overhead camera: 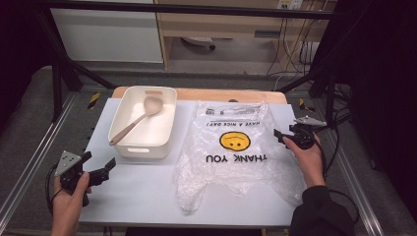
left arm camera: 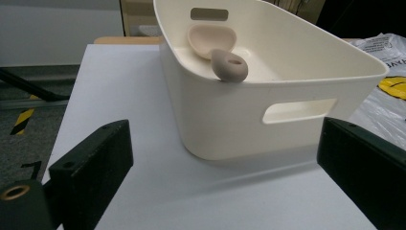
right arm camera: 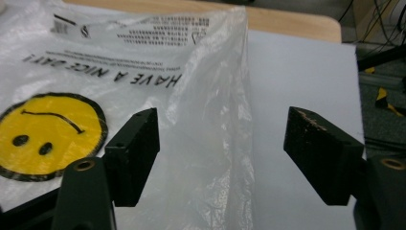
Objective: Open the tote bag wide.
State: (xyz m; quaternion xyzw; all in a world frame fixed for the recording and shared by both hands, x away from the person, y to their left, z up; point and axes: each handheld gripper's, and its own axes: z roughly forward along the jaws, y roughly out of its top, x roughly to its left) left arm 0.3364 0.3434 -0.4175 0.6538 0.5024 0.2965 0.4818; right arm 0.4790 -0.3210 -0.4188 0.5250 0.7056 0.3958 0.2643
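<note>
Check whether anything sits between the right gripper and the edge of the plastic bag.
Nothing visible does. The right gripper has its jaws open astride the bag's side fold, with only bare table beyond it. The bin with the spoon stands off to the bag's other side.

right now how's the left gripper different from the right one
The left gripper hangs over bare table facing the white bin, jaws wide with nothing between them. The right gripper straddles the plastic bag edge, jaws narrower, not pressing it. Both are hand-held.
</note>
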